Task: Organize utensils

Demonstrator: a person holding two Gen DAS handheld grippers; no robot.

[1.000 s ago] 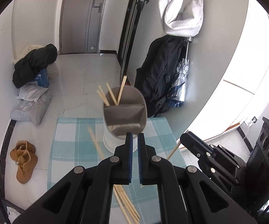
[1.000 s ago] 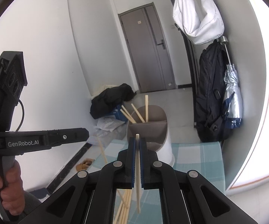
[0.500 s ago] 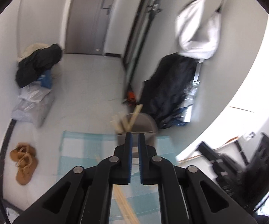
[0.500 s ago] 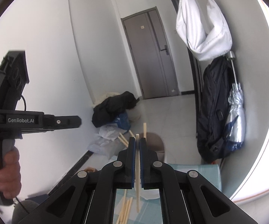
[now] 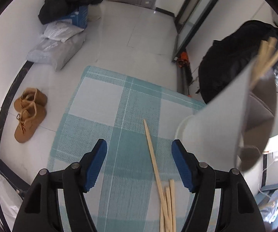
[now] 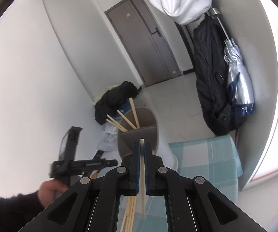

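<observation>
1 light, stiff chopstick [image 6: 142, 176] is pinched mid-length in the right claw [image 6: 141, 150] near the holder [image 6: 139, 133], while the left claw [image 5: 139, 162] is spread wide over loose chopsticks [image 5: 167, 203] on the table.

Daylight is flooding in from right of both tongs, blowing out the window [image 6: 274, 135] edge. Left view: holder [image 5: 225, 119] right of the left tongs [image 5: 139, 164] is smearing with motion blur; checked mat [image 5: 119, 116] is staying fairly sharp. Fisheye is bending walls, vignetting corners black. Shadows are reading soft.
</observation>
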